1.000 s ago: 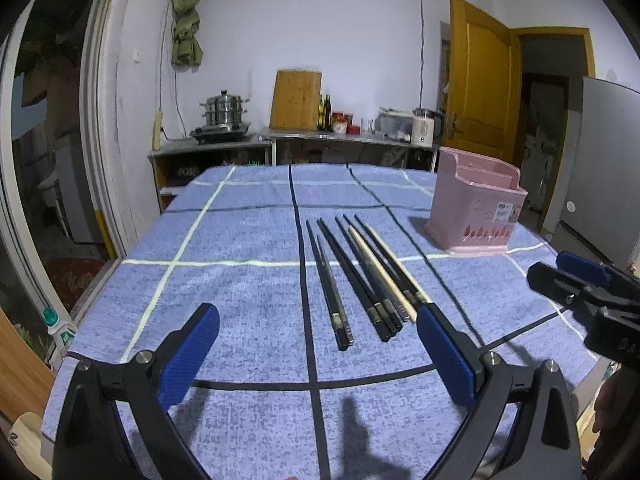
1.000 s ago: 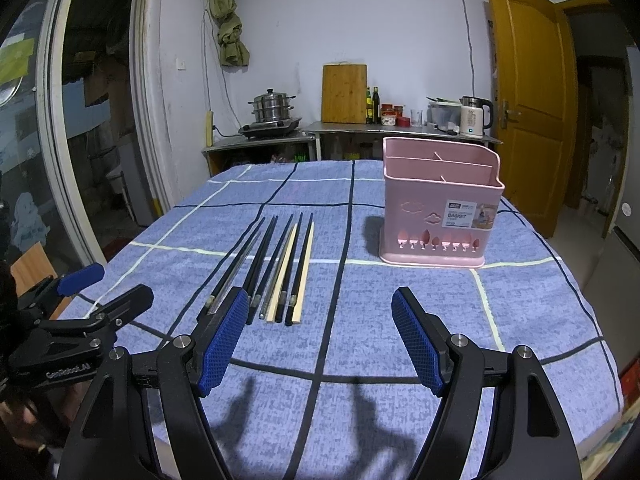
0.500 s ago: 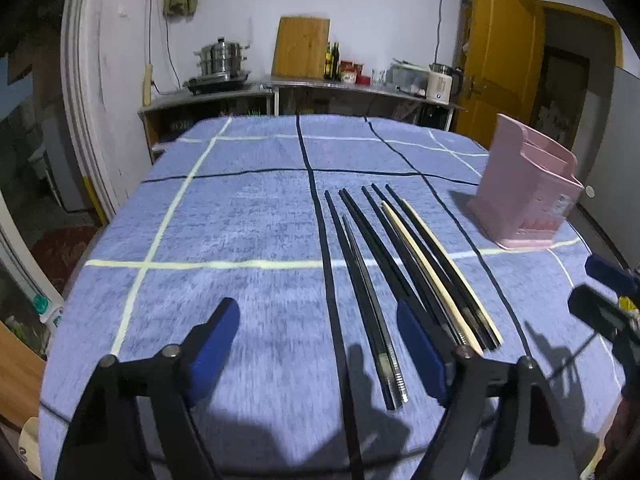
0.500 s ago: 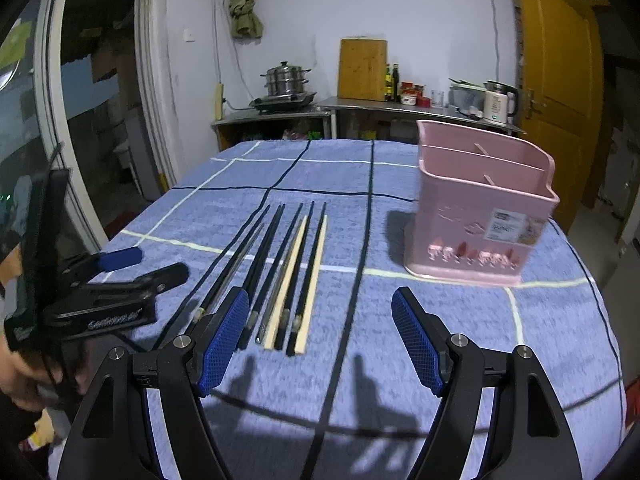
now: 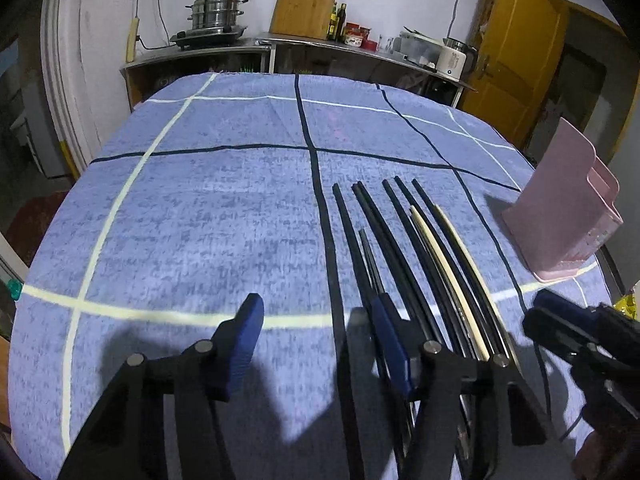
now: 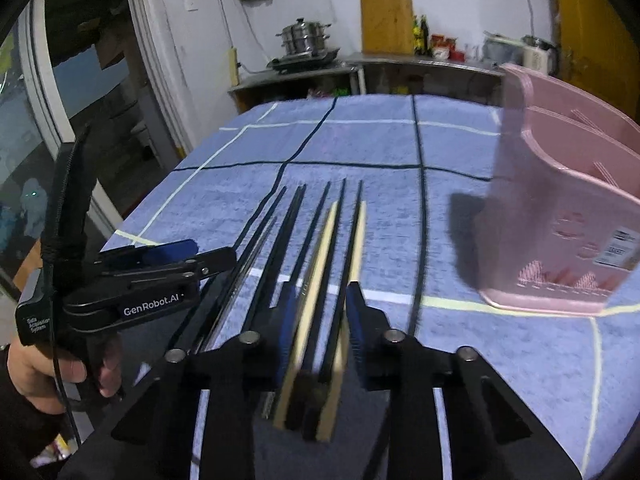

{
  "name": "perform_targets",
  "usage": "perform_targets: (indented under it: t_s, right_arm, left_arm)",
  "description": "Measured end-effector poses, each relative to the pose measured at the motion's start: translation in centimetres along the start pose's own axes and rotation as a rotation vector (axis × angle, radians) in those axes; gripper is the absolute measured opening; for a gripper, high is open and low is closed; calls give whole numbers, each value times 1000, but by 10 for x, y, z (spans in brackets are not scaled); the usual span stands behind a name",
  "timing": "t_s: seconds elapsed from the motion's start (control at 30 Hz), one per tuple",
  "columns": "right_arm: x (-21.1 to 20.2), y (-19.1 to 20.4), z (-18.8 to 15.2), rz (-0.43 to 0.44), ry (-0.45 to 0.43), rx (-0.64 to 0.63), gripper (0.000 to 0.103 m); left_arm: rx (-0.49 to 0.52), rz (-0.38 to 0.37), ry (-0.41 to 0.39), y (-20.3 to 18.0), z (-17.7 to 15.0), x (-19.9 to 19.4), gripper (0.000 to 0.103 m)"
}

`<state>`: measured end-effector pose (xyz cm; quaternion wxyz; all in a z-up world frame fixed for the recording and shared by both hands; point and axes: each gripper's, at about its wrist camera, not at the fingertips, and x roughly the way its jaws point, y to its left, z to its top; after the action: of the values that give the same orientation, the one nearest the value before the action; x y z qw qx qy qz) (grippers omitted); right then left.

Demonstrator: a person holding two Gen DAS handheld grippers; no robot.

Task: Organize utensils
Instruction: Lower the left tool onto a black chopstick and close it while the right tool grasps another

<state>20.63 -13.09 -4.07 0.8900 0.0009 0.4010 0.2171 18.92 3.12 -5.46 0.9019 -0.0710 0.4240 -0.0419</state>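
Several chopsticks, black ones (image 5: 384, 232) and pale wooden ones (image 5: 448, 264), lie side by side on the blue tablecloth (image 5: 208, 216). A pink utensil holder (image 5: 568, 216) stands to their right; it also shows in the right wrist view (image 6: 568, 216). My left gripper (image 5: 316, 332) is open, low over the cloth, its right finger over the leftmost black chopsticks. My right gripper (image 6: 318, 320) is partly closed, its fingers astride the near ends of a pale chopstick (image 6: 320, 264) and black ones (image 6: 336, 240), not clamped.
The table's left edge drops off near a doorway (image 6: 80, 120). A counter (image 5: 320, 48) with a steamer pot (image 5: 216, 8), cutting board, bottles and kettle stands behind the table. A yellow door (image 5: 520, 52) is at back right.
Both grippers moved forward and down onto the chopsticks. The right gripper's fingers narrowed around the near ends of the right-hand chopsticks. The left gripper also narrowed somewhat.
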Motion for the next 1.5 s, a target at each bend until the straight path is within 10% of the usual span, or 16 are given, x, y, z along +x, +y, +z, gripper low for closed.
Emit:
perform_targets:
  t_s: [0.97, 1.5]
  right_arm:
    - [66, -14, 29, -5, 121, 49, 9]
    - [98, -18, 64, -14, 186, 67, 9]
  left_arm:
    - [130, 83, 49, -22, 28, 27, 47]
    - [2, 13, 77, 4, 40, 28, 22]
